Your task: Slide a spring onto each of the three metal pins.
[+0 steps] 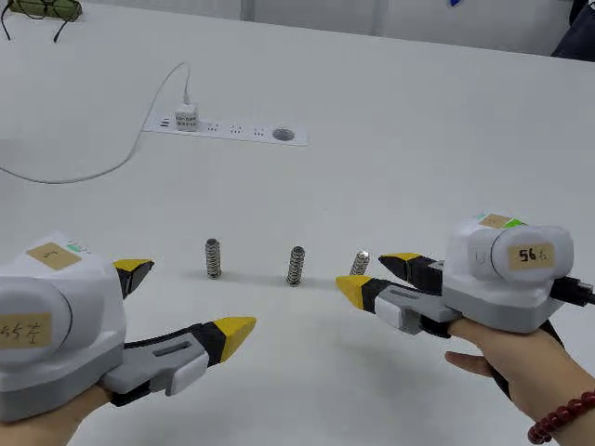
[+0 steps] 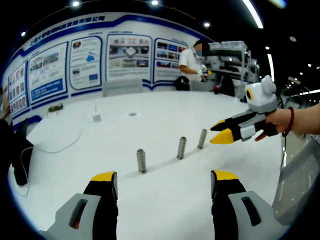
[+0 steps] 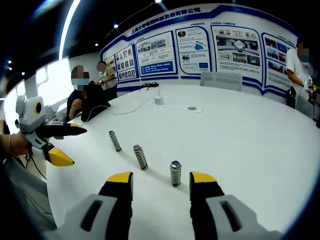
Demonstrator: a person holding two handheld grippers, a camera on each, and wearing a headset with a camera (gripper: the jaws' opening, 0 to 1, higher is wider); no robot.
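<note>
Left claw (image 1: pixel 188 297) and right claw (image 1: pixel 374 270) apart beside three upright coiled metal springs (image 1: pixel 297 265)

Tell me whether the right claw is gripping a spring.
No: the right claw stands open and empty, the nearest spring upright just ahead.

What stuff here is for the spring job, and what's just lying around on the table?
For the job:
- left spring, middle spring and right spring, standing in a row
- left gripper and right gripper

Just lying about:
- power strip
- white charger plugged into it, with its cable
- glasses at the far edge
</note>
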